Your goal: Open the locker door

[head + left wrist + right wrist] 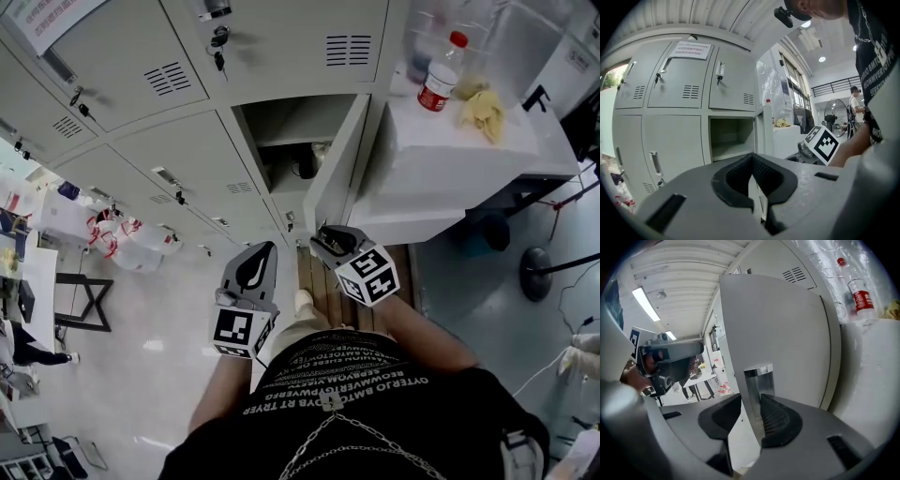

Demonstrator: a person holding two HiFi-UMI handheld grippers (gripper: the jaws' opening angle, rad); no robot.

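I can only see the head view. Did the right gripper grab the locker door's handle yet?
Observer: Not quite. In the right gripper view the shiny handle of the locker door stands between the right gripper's jaws. It sits close against one pad, and the other pad is clear of it.
Operator: What is the other gripper doing?
Observer: The left gripper holds nothing. Its own view shows the jaws together, with the open compartment ahead.
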